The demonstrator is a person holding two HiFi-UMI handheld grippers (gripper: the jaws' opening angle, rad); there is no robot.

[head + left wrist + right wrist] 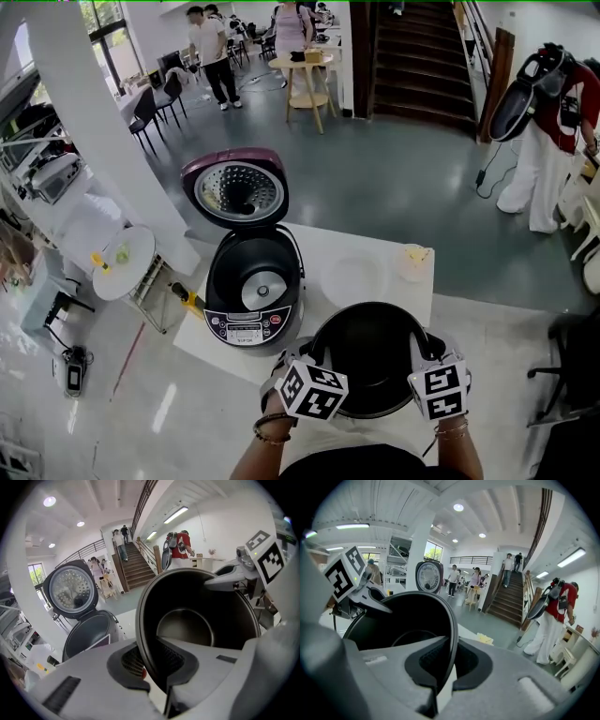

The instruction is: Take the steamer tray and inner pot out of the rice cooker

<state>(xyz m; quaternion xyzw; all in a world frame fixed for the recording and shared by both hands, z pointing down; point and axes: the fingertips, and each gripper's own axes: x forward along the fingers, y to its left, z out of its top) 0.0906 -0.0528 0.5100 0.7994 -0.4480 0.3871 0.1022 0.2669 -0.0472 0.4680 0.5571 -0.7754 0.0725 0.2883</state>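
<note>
Both tongs are gripping the inner pot (pixel 375 361), one on each side. Left tongs (pixel 314 351) are biting the near-left rim, jaws closed on it w/ one pad inside the black wall & one outside. The left gripper view is showing the rim running straight btwn those pads. Right tongs (pixel 433 349) are doing the same on the near-right rim, jaws shut on the thin edge, as the right gripper view is showing. Each marker cube is sitting just behind its grip, facing up at the head cam.

The pot is black, round & empty, its flat bottom showing plainly. It is hanging over the near edge of the white bench (pixel 375 246), closer to the person than the rice cooker (pixel 253 286) & off to its right, clear of it. Can't tell whether its base is touching the bench.

The cooker is standing at the bench's left end w/ its control panel facing the person. Its maroon lid (pixel 236 187) is standing up & open at the back. The cavity is showing bare, w/ the round heater plate (pixel 260 289) in the middle.

A pale round dish-like thing (pixel 354 278) is lying on the bench right of the cooker; can't tell if it's the steamer tray. A small pale cup (pixel 413 255) w/ something yellowish is sitting near the far-right corner.
</note>
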